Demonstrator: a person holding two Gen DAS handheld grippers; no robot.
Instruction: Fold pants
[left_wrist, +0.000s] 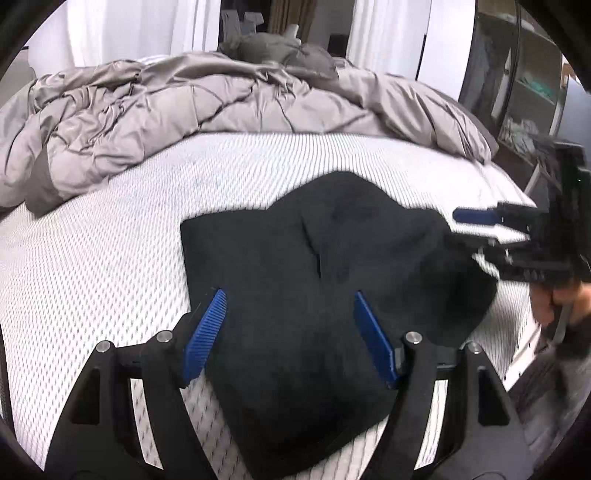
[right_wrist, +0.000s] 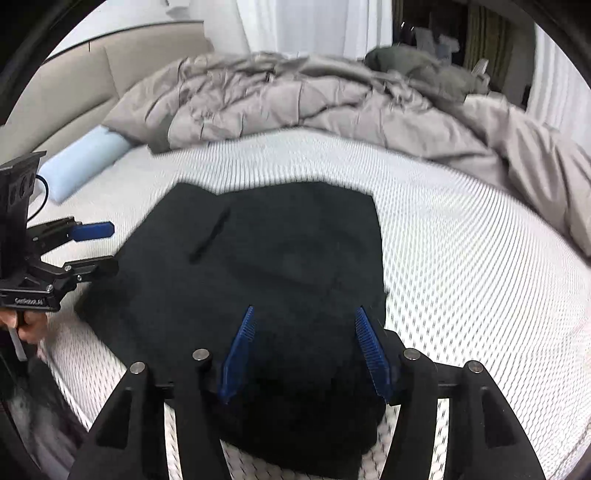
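Pants (left_wrist: 317, 280): a dark, compact bundle lying on the white mattress (left_wrist: 110, 240), near its front edge, with the grey duvet (left_wrist: 184, 103) heaped well behind. The outline is short and blocky, with no full-length legs showing, so the garment appears already folded at least once; a seam or slit runs down the upper layer. The far edge is uneven and one side bulges, so the fold looks loose, and a final fold or a squaring-up probably remains. Left gripper (left_wrist: 290, 336): fingers wide apart, holding nothing, over the near part of the bundle. Right gripper (right_wrist: 306, 354): fingers likewise spread wide and empty, over the near edge. Whether the tips touch the cloth cannot be told. Both views are motion-blurred, so fine creases cannot be assessed.
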